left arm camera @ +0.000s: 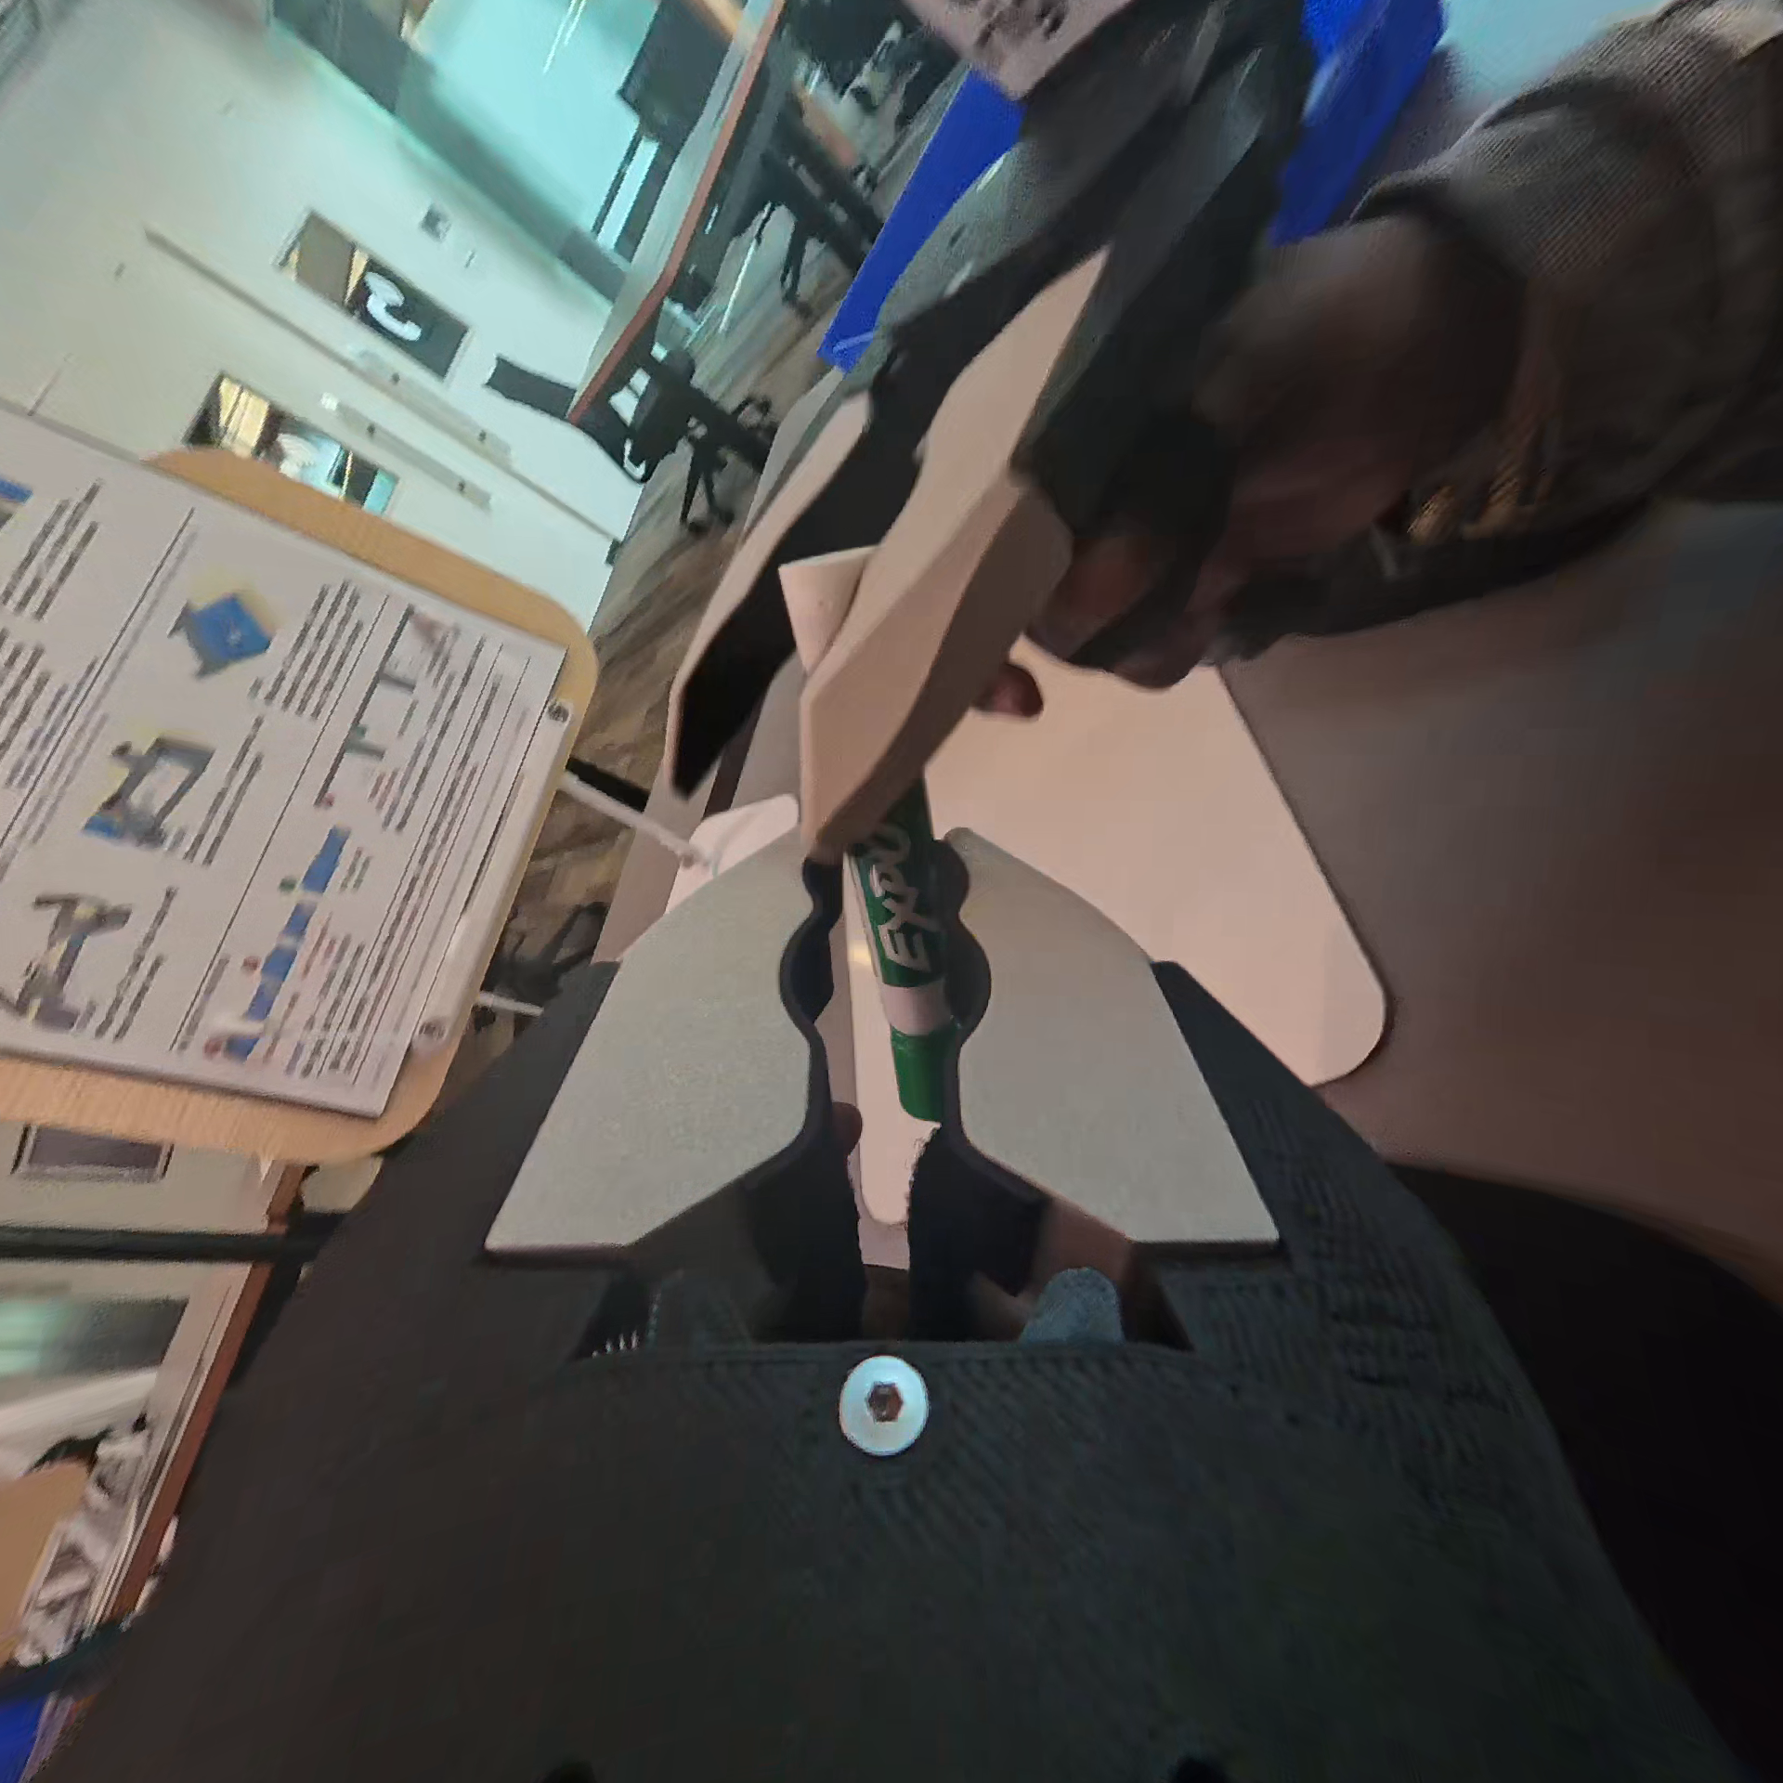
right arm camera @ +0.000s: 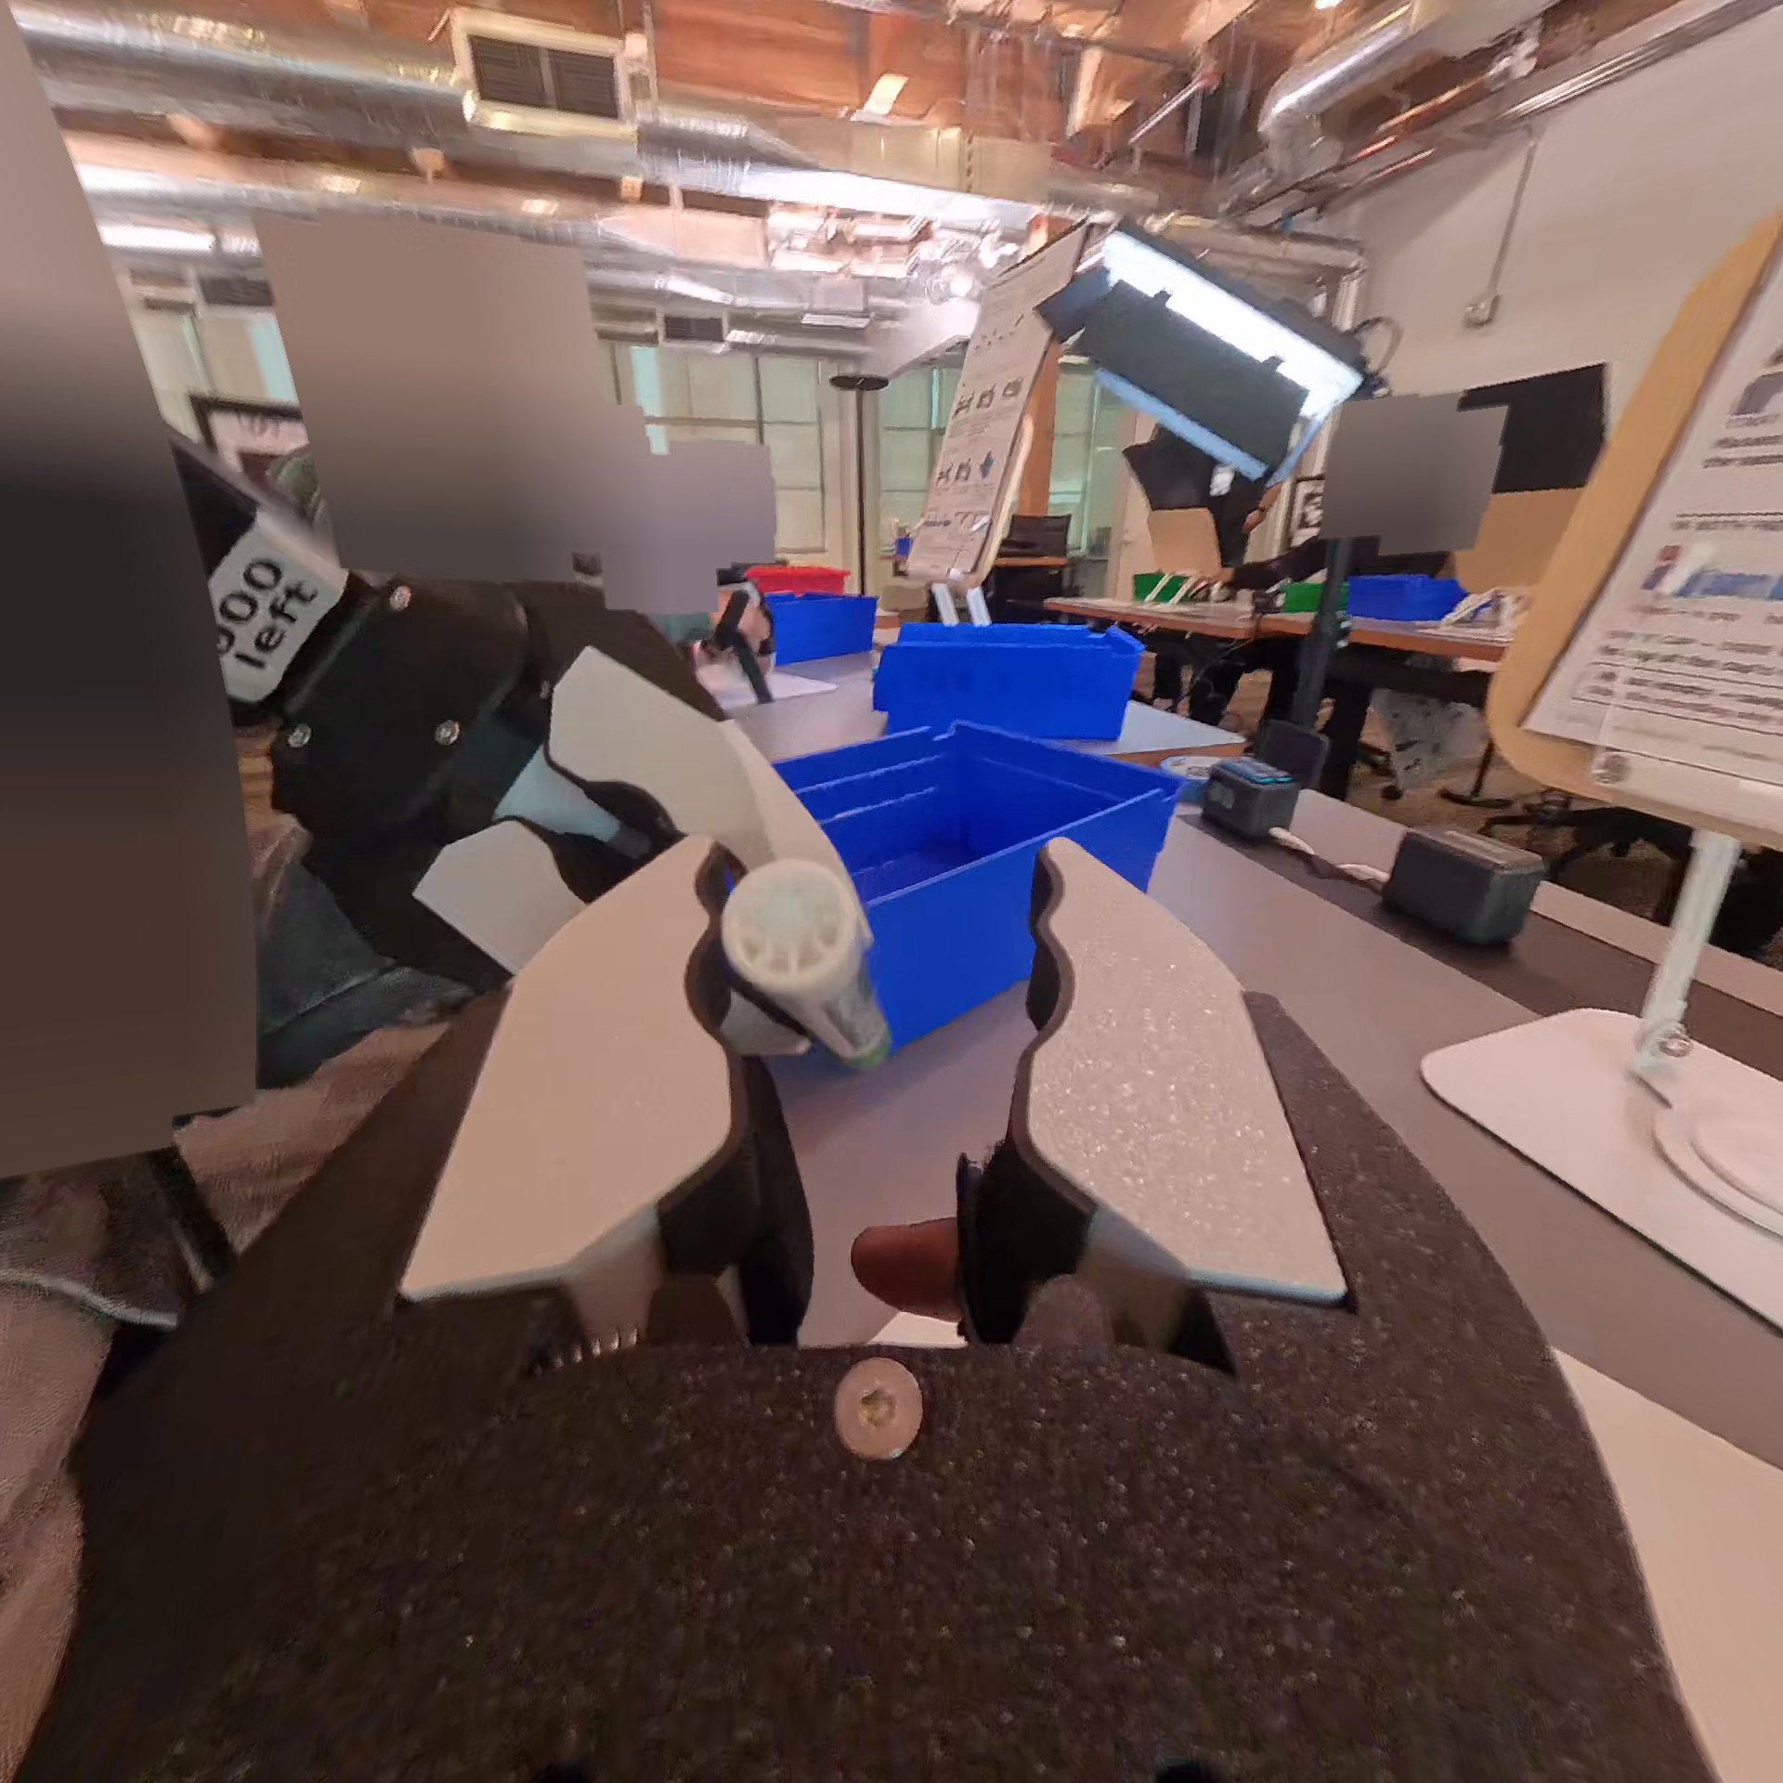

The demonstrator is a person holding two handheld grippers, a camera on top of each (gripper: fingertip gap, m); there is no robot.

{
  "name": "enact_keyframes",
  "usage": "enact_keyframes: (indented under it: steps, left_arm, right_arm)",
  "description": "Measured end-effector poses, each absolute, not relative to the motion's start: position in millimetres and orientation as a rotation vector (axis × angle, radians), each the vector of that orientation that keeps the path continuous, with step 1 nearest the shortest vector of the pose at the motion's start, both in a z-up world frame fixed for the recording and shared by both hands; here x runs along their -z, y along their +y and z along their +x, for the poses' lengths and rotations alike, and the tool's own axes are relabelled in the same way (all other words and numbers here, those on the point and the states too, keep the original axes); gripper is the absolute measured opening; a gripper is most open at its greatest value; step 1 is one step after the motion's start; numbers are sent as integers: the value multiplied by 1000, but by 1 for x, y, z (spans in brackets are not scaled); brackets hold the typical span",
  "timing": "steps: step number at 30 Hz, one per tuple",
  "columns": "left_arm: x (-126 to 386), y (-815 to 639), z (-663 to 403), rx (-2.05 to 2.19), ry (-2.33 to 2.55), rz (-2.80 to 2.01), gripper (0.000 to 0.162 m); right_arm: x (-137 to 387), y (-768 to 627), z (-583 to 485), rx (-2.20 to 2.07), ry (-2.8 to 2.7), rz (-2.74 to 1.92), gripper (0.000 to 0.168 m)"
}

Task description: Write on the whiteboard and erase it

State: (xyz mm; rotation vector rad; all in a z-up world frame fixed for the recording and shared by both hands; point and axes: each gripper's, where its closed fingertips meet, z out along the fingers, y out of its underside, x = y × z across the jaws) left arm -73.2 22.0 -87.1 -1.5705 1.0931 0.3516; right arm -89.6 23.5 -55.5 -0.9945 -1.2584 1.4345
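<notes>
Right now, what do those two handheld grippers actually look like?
Each gripper has a rough-textured black plastic body with one silver screw at its centre and two pale grey flat fingers with wavy black inner edges: the left gripper, the right gripper. The left one carries a white label; the person wears a brown sleeve.

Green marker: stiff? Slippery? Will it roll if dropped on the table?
The marker looks stiff and light: a slim plastic tube. Its smooth round barrel may twist or slip in the left gripper. On the table it would probably roll.
</notes>
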Motion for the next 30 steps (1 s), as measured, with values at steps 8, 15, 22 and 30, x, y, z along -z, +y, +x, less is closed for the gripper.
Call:
enact_keyframes:
  steps: [8,15,22,30]
  left_arm:
    - [76,32,-84,-302,916,-1550,35]
    - [93,42,-74,-425,950,-1490,15]
    - [105,32,-61,-287,1087,-1522,14]
    - [108,33,-60,-294,1150,-1550,14]
  right_arm:
    - [22,39,-46,-1563,-960,-839,20]
    - [22,24,-41,-1660,-985,-807,20]
    - [48,13,-52,-1515,-1228,-826,53]
    - [61,0,-58,-1381,-1418,-766,21]
